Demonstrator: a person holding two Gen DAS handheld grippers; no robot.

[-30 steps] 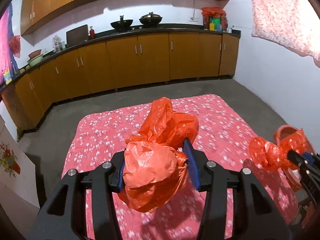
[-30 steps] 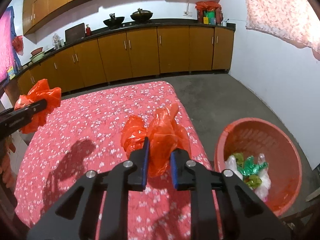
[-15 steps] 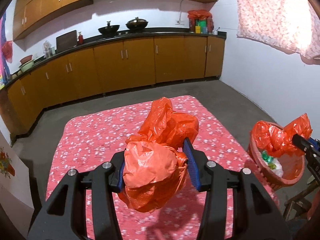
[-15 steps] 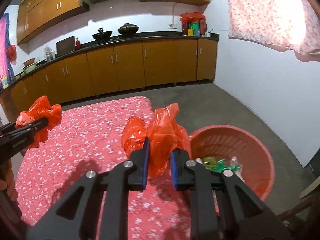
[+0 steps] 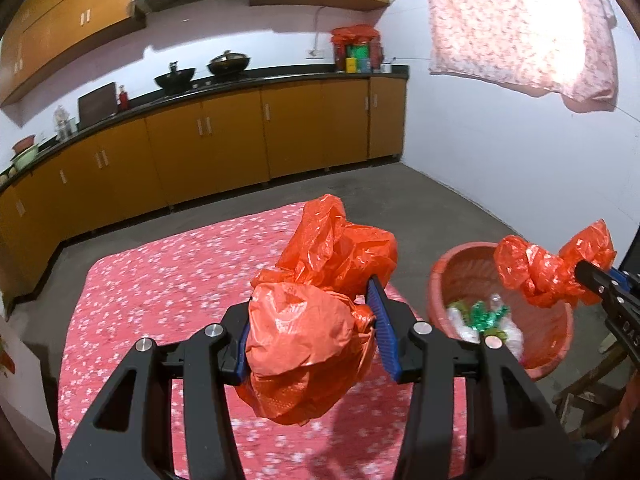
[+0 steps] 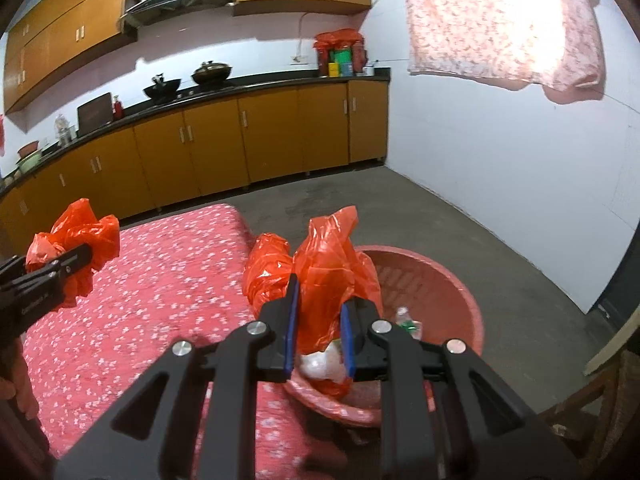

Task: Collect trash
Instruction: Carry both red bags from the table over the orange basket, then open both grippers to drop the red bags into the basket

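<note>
My left gripper (image 5: 310,330) is shut on a bulky crumpled orange plastic bag (image 5: 308,320), held above the red flowered tablecloth (image 5: 160,280). My right gripper (image 6: 318,320) is shut on a second, thinner orange plastic bag (image 6: 328,276), which hangs over the near rim of a red plastic basket (image 6: 448,280). The left wrist view shows that same bag (image 5: 548,272) over the basket (image 5: 452,272), which holds clear bottles and green wrappers. In the right wrist view the left gripper's bag (image 6: 76,244) shows at the left.
The basket stands on the grey floor (image 6: 480,220) just past the table's right edge. Orange kitchen cabinets (image 5: 224,148) with a black counter run along the back. A wooden stool (image 6: 592,412) stands near the basket. A flowered cloth (image 5: 520,28) hangs at the upper right.
Both grippers moved right with their bags. The right gripper's bag went from over the tablecloth to over the basket; the left one now hangs nearer the table's right edge.
</note>
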